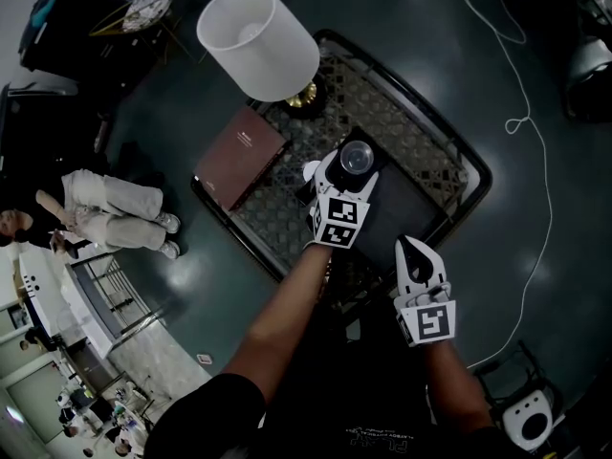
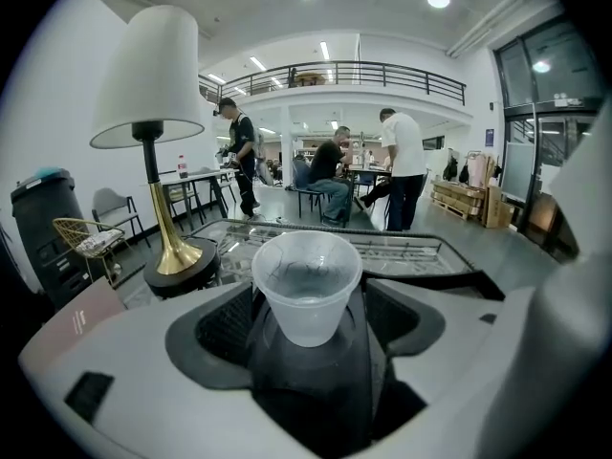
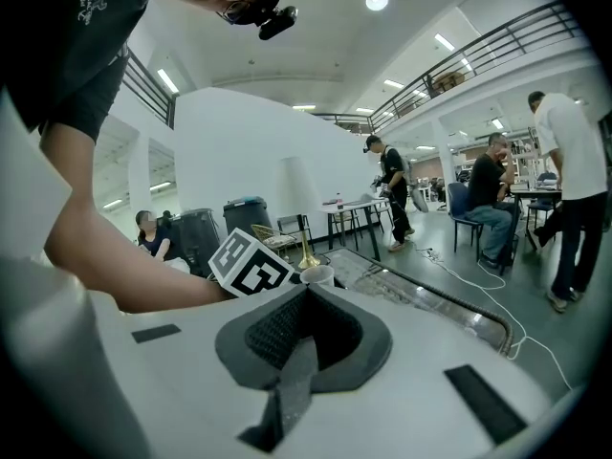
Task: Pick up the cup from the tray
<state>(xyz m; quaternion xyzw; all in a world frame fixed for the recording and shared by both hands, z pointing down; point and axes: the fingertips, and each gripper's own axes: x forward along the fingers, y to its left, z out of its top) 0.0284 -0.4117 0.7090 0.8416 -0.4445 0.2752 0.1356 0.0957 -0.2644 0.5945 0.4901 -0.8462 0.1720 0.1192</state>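
Note:
A small clear plastic cup [image 1: 356,157] stands upright on the black tray [image 1: 421,208], which lies on the patterned tabletop. My left gripper [image 1: 346,172] reaches over the tray with its jaws spread wide on either side of the cup. In the left gripper view the cup [image 2: 306,285] sits centred between the dark pads [image 2: 222,328], with a gap on each side. My right gripper [image 1: 414,249] hangs back near the table's front edge, its jaws shut and holding nothing. From the right gripper view the cup [image 3: 316,275] shows just past the left gripper's marker cube [image 3: 251,264].
A white-shaded lamp [image 1: 258,41] on a brass base stands at the table's far side. A brown book [image 1: 241,151] lies at its left end. The table has a raised dark rim [image 1: 478,175]. A white cable [image 1: 521,122] runs over the floor to the right. People sit and stand farther off.

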